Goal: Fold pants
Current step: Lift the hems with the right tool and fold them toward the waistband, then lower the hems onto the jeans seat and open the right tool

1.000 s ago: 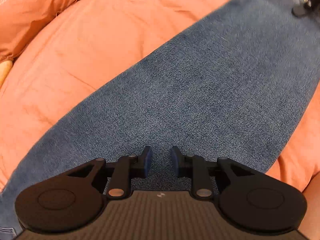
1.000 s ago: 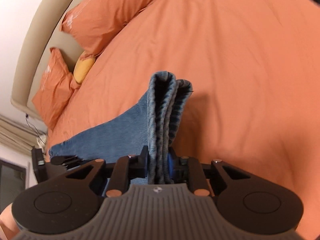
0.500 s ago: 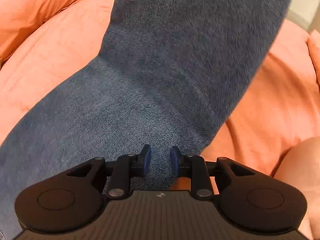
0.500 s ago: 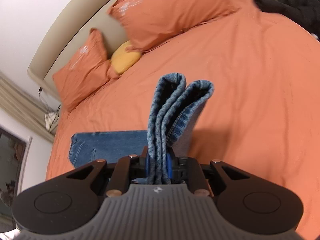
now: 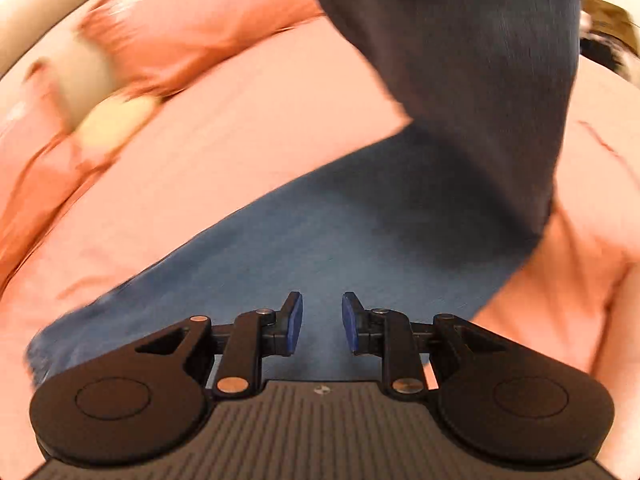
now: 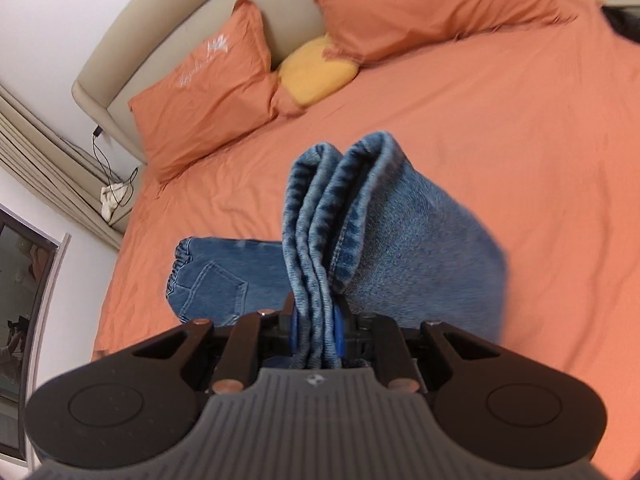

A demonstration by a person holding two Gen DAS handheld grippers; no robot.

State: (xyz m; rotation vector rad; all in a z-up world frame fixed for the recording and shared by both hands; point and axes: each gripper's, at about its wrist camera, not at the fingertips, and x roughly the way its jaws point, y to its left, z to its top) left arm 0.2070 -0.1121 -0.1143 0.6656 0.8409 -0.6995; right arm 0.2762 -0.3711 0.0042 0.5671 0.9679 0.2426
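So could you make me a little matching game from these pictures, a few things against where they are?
1. blue denim pant hems
2. yellow cushion
3. elastic denim waistband
4. left gripper

a. flat on the orange bedsheet
b. open above denim
c. clamped in the right gripper
d. between orange pillows

Pairs: 1-c, 2-d, 3-a, 4-b

left hand-held gripper (image 5: 321, 322): jaws apart, nothing between | jeans (image 5: 320, 240): flat on orange bed (image 5: 240, 152), far part lifted, dark overhead | pillows (image 5: 168, 36): blurred, upper left
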